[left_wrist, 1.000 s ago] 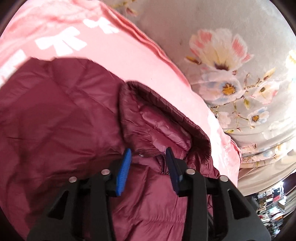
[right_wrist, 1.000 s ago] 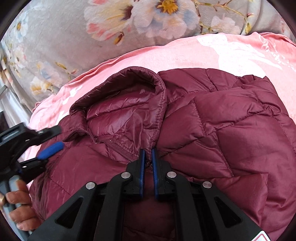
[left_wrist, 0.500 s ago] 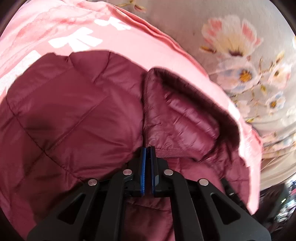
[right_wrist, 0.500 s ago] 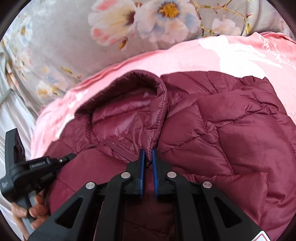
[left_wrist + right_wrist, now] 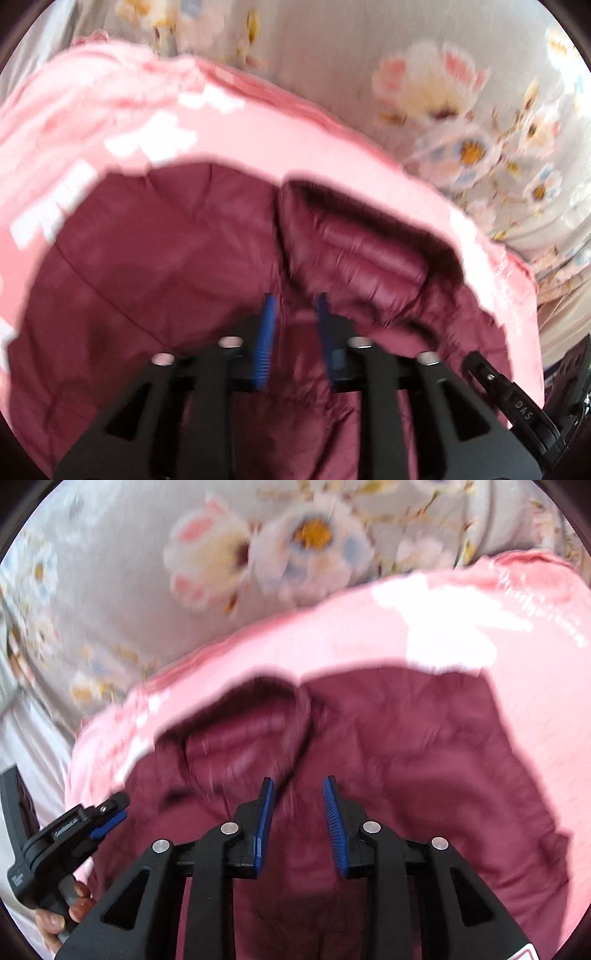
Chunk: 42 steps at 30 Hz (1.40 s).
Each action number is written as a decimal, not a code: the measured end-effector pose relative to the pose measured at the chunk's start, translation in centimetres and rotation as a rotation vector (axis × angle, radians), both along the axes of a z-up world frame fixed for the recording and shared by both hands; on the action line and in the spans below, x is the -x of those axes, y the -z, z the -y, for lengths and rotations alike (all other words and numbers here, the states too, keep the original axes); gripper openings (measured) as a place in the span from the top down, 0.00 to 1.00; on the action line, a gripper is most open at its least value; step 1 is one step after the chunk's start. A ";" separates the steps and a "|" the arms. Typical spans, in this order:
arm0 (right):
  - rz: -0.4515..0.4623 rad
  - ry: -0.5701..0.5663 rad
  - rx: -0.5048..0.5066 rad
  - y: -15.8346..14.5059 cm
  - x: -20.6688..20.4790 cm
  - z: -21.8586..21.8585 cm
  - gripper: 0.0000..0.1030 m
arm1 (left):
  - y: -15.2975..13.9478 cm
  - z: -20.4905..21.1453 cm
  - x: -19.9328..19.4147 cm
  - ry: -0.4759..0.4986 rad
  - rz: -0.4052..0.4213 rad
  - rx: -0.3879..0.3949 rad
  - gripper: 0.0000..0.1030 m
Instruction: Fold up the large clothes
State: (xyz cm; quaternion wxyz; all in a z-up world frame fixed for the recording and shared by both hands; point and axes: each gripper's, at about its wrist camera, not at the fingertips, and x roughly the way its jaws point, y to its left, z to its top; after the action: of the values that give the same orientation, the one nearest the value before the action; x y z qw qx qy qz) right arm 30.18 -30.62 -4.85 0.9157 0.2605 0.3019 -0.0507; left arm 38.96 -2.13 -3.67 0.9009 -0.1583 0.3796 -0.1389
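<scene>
A maroon quilted puffer jacket (image 5: 166, 266) lies on a pink blanket (image 5: 258, 147), its collar (image 5: 362, 236) standing open toward the far side. My left gripper (image 5: 293, 306) is open just above the jacket below the collar, holding nothing. In the right wrist view the jacket (image 5: 424, 757) and its collar (image 5: 251, 723) show again on the pink blanket (image 5: 369, 635). My right gripper (image 5: 297, 790) is open over the jacket by the collar's edge, empty. The left gripper (image 5: 110, 816) shows at lower left in a hand. Both views are blurred by motion.
A grey bedspread with large flowers (image 5: 443, 85) lies beyond the pink blanket, and it also shows in the right wrist view (image 5: 258, 542). The other gripper's black body (image 5: 517, 406) is at the lower right of the left view. A dark area lies past the bed edge (image 5: 565, 369).
Both grippers were shut on the jacket near the collar half a second ago; both have opened and let it go. Both views have pulled back and the jacket lies flatter.
</scene>
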 end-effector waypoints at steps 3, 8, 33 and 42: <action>0.044 0.015 0.004 -2.1 -1.9 0.7 0.72 | -2.3 0.0 -1.0 -0.030 0.038 0.029 0.59; 0.063 0.028 -0.027 -3.0 -6.8 1.4 0.72 | -3.6 0.9 -5.3 -0.086 0.032 0.084 0.58; -0.199 -0.044 0.148 3.4 -11.4 -1.0 0.84 | 4.0 5.1 -9.5 -0.080 -0.119 -0.189 0.71; -0.193 -0.041 0.191 3.5 -11.3 -1.3 0.84 | 2.1 2.6 -7.8 -0.085 -0.051 0.017 0.71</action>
State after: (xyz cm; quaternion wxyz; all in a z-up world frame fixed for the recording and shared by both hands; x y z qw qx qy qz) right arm 41.45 -29.31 -8.32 0.9039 0.1599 0.3876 -0.0852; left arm 46.74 -4.74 -5.73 0.8946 -0.1854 0.3941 -0.0999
